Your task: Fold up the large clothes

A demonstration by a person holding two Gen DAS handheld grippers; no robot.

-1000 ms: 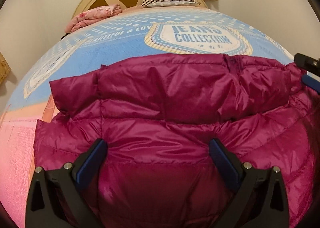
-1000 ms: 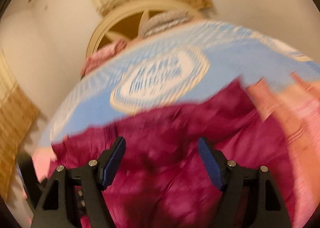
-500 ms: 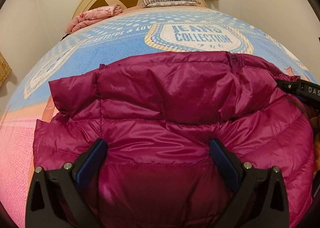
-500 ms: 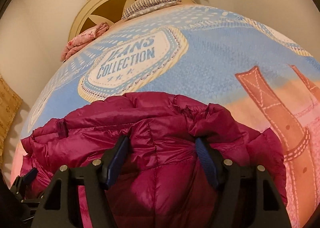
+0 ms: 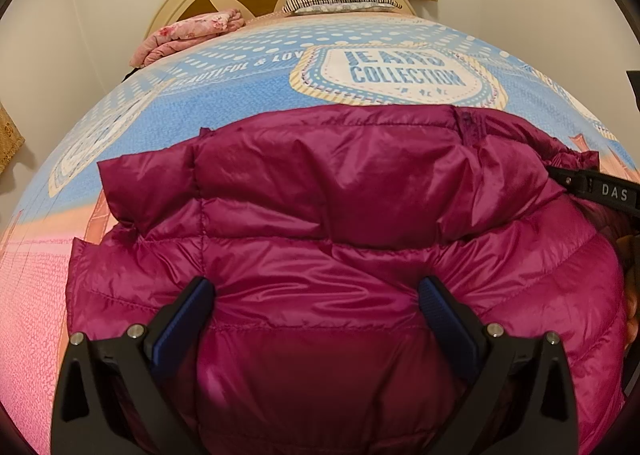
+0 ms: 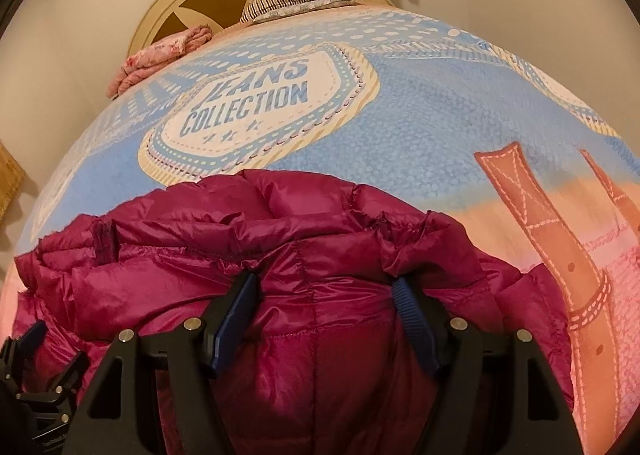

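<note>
The left claw [image 5: 316,309] stands wide, fingers pressed onto a magenta puffer jacket [image 5: 340,191] on the bed [image 5: 248,95].

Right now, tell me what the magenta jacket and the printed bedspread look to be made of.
Magenta jacket: thin, glossy synthetic shell, probably nylon or polyester, with puffy stitched channels suggesting down or fibre fill; the filling cannot be seen. Printed bedspread: soft, matte, finely pebbled pile, likely fleece or a similar plush fabric.
</note>
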